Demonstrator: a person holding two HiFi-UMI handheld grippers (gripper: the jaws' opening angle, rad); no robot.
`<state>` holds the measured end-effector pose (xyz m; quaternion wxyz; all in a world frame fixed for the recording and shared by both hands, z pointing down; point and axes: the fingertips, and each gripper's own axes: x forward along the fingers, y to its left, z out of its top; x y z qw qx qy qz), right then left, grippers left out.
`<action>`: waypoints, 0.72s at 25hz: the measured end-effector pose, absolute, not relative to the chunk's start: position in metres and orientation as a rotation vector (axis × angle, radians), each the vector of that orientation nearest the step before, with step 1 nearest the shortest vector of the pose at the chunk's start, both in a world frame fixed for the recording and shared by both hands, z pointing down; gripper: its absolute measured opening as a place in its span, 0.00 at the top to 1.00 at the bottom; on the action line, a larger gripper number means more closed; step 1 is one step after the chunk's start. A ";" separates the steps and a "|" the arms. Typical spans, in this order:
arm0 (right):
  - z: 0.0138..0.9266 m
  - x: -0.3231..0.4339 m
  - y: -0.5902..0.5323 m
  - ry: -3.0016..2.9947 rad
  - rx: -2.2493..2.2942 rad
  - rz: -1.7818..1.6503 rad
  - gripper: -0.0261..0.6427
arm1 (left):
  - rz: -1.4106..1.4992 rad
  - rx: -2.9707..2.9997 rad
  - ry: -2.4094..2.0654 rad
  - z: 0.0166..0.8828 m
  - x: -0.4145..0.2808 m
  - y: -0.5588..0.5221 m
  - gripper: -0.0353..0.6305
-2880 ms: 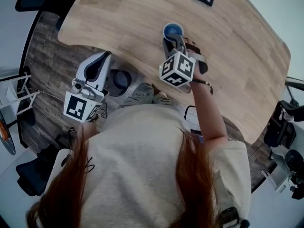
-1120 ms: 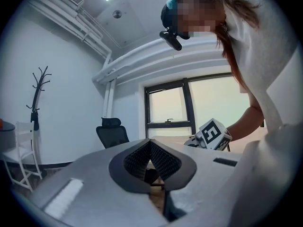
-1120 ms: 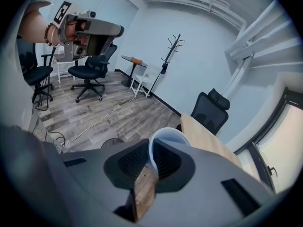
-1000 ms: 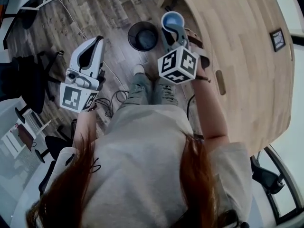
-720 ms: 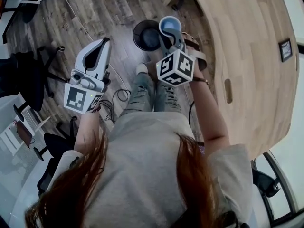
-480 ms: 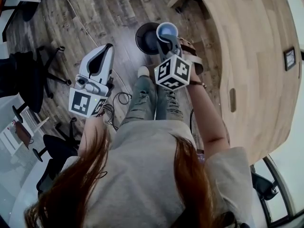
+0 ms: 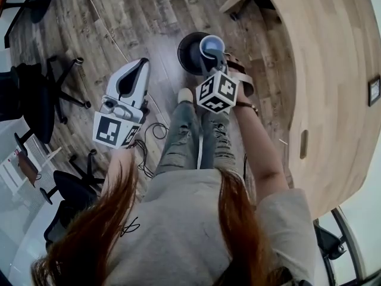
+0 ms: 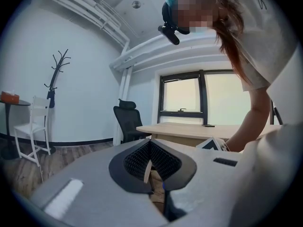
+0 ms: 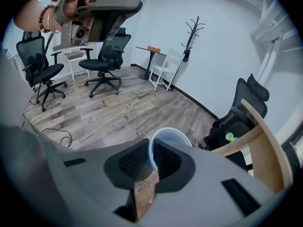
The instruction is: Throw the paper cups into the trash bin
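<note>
A blue-lined paper cup [image 7: 212, 44] hangs over the right side of a round black trash bin [image 7: 189, 55] on the wood floor. My right gripper [image 7: 215, 56] is shut on the cup's rim, one jaw inside the cup and one outside. In the right gripper view the cup [image 9: 175, 135] stands upright just past the right gripper [image 9: 151, 148]. My left gripper [image 7: 130, 83] is held out to the left over the floor, away from the bin. In the left gripper view the left gripper [image 8: 150, 143] has its pads together with nothing between them.
The curved wooden table [image 7: 324, 70] runs along the right. Black office chairs [image 7: 36, 94] stand at the left, and a cable [image 7: 149, 130] lies on the floor. The person's legs and shoes [image 7: 186, 94] are just short of the bin. A coat stand [image 9: 191, 27] is by the far wall.
The right gripper has carried the cup from beside the bin to above it. The view has turned further from the table. The left gripper stays at the left.
</note>
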<state>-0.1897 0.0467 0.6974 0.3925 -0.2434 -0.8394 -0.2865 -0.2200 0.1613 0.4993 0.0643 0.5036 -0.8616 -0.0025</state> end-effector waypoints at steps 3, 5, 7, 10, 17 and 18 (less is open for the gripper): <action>0.720 -0.193 0.049 -2.113 -0.617 -0.701 0.90 | -0.006 1.509 -2.594 0.513 -0.227 0.165 0.94; 0.735 -0.196 0.052 -2.108 -0.613 -0.682 0.90 | -0.013 1.496 -2.594 0.521 -0.231 0.168 0.94; 0.751 -0.198 0.054 -2.103 -0.610 -0.664 0.90 | -0.020 1.485 -2.595 0.529 -0.235 0.169 0.94; 0.777 -0.200 0.057 -2.081 -0.611 -0.638 0.90 | -0.028 1.476 -2.589 0.543 -0.239 0.168 0.94; 0.832 -0.203 0.057 -2.038 -0.595 -0.614 0.90 | -0.041 1.469 -2.551 0.576 -0.247 0.162 0.94; 0.838 -0.204 0.058 -2.033 -0.592 -0.608 0.90 | -0.041 1.472 -2.546 0.579 -0.249 0.161 0.94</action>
